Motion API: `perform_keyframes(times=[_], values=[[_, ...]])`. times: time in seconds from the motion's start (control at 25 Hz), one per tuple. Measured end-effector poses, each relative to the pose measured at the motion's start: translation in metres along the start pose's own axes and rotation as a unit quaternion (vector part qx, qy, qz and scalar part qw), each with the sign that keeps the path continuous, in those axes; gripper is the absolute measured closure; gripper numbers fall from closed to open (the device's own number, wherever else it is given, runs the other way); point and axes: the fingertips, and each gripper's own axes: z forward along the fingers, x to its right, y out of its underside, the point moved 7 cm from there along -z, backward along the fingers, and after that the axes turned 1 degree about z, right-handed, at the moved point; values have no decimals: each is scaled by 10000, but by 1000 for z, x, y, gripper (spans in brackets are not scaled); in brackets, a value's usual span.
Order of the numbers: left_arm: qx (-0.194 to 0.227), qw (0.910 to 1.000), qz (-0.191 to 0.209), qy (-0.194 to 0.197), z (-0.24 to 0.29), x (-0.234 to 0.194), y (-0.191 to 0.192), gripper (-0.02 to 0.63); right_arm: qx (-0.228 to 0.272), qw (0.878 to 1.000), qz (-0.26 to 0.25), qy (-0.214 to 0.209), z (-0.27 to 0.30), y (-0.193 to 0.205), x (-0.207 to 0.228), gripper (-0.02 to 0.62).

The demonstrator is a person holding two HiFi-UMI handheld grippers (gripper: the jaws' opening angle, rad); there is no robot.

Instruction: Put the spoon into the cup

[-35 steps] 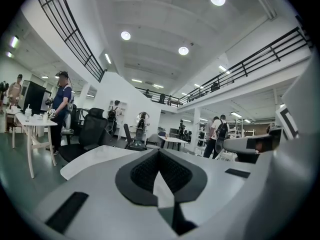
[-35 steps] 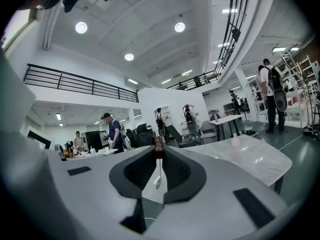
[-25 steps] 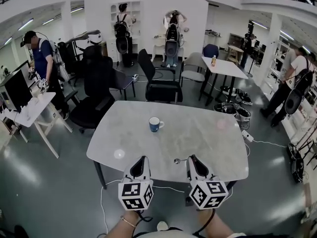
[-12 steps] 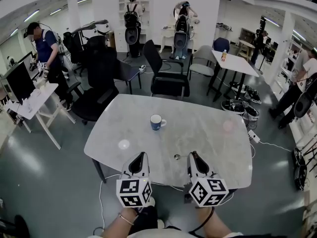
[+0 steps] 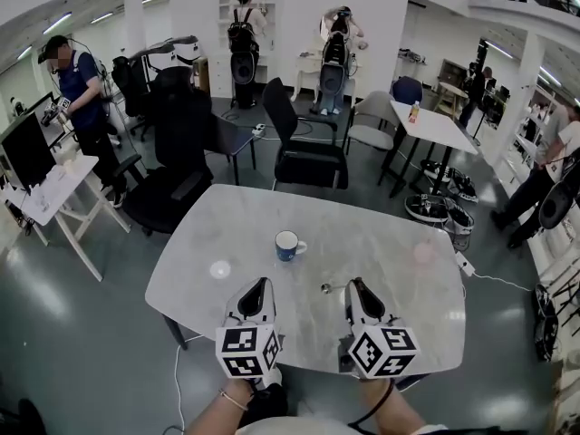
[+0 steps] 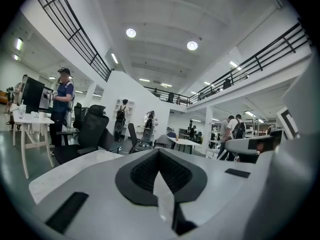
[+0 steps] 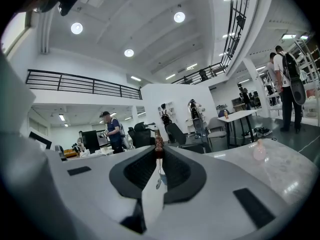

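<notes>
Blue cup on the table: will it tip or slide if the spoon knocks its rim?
Likely slides rather than tips: the cup looks squat, upright on a smooth table. It seems empty, so probably light. Its side handle might make it swivel.

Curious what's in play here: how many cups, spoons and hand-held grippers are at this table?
Cups: 1 (blue cup)
Spoons: 1 (spoon, clamped in the right gripper)
Grippers: 2 (left gripper, right gripper)
Total: 4
</notes>
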Motion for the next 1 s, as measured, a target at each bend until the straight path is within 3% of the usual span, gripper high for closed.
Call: perform_keyframes(times=[0.56, 1.0], values=[[-57, 9999, -51, 106, 106, -63, -27, 599, 28, 9999, -81, 52, 116, -24, -4, 537], [-409, 9989, -200, -109, 128, -73, -8, 598, -400, 9992, -62, -8, 146, -11, 12, 538]])
